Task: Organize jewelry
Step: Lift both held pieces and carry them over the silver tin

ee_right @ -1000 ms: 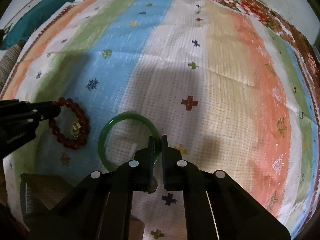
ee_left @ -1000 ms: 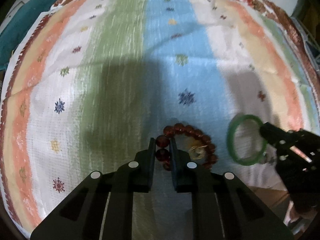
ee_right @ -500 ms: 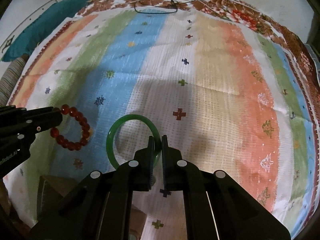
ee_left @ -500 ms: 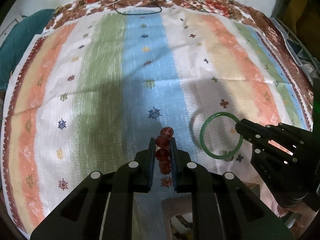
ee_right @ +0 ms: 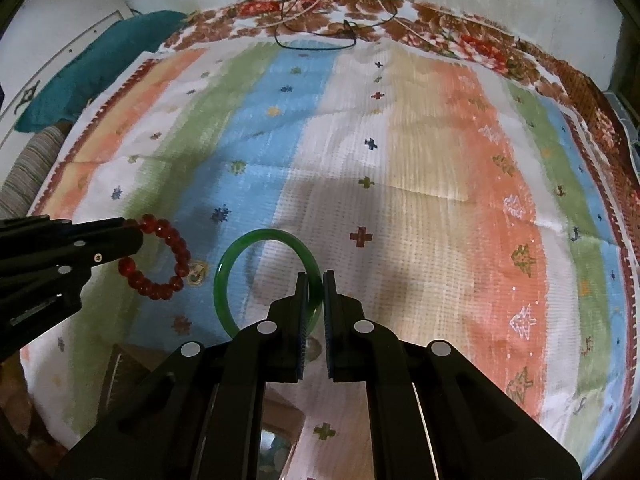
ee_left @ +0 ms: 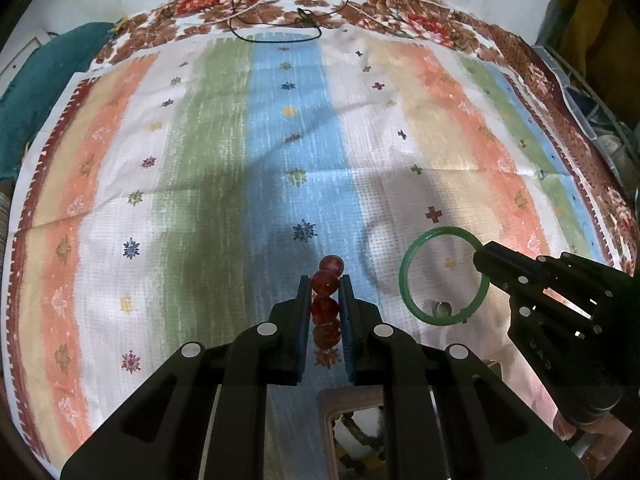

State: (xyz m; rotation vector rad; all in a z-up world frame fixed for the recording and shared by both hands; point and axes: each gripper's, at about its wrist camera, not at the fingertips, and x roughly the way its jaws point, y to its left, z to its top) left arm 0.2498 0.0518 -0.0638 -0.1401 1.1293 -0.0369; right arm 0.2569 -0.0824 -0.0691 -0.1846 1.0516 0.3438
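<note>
My left gripper (ee_left: 324,282) is shut on a red bead bracelet (ee_left: 327,294) and holds it edge-on above the striped cloth; the bracelet shows as a full ring in the right wrist view (ee_right: 160,258), hanging from the left gripper (ee_right: 134,232). My right gripper (ee_right: 315,280) is shut on a green bangle (ee_right: 236,268) and holds it upright above the cloth. In the left wrist view the bangle (ee_left: 412,292) hangs off the right gripper (ee_left: 480,258) at the right.
A striped cloth (ee_left: 200,168) covers the bed. An open box with jewelry (ee_left: 360,432) lies under the grippers at the near edge; it also shows in the right wrist view (ee_right: 276,444). Black cords (ee_left: 280,20) lie at the far edge. A teal pillow (ee_right: 92,68) is at far left.
Both grippers have lifted and drawn back, carrying the bead bracelet and the green bangle up off the cloth. More of the bed and the box below have come into view.
</note>
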